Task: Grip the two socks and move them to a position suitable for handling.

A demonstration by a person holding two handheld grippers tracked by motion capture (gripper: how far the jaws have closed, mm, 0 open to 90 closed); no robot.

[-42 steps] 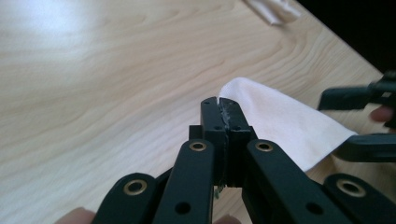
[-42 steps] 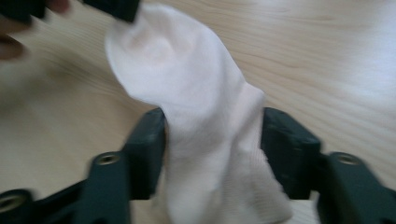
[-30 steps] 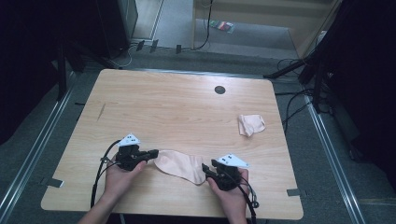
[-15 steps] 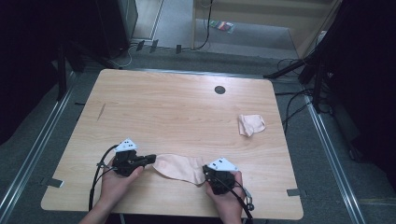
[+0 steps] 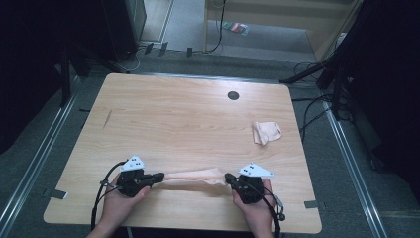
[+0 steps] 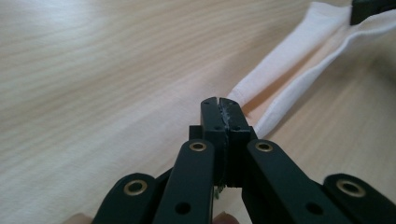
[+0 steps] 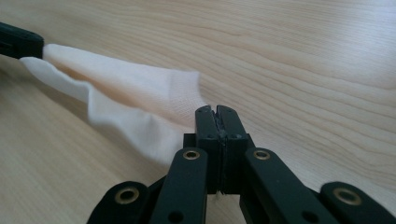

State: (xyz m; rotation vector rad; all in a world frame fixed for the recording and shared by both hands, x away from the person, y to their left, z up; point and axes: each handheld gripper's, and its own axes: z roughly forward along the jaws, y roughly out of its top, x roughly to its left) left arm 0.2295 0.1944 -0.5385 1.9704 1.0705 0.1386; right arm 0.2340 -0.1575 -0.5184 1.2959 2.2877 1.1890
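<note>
A pale peach cloth [image 5: 195, 176] is stretched into a narrow band near the table's front edge, held at both ends. My left gripper [image 5: 159, 176] is shut on its left end; in the left gripper view the cloth [image 6: 299, 60] runs away from the shut gripper [image 6: 218, 103] toward the upper right. My right gripper [image 5: 229, 177] is shut on the right end; in the right gripper view the cloth [image 7: 135, 95] spreads left from the shut gripper [image 7: 215, 112] to the other gripper's black tip [image 7: 18, 43].
A second, crumpled peach cloth [image 5: 266, 132] lies at the right side of the wooden table [image 5: 188, 119]. A round dark grommet hole [image 5: 233, 95] sits near the far edge. Cables trail from both grippers over the front edge.
Both grippers have moved apart and toward the front edge, pulling the cloth from a loose, wider shape into a taut, narrow strip between them.
</note>
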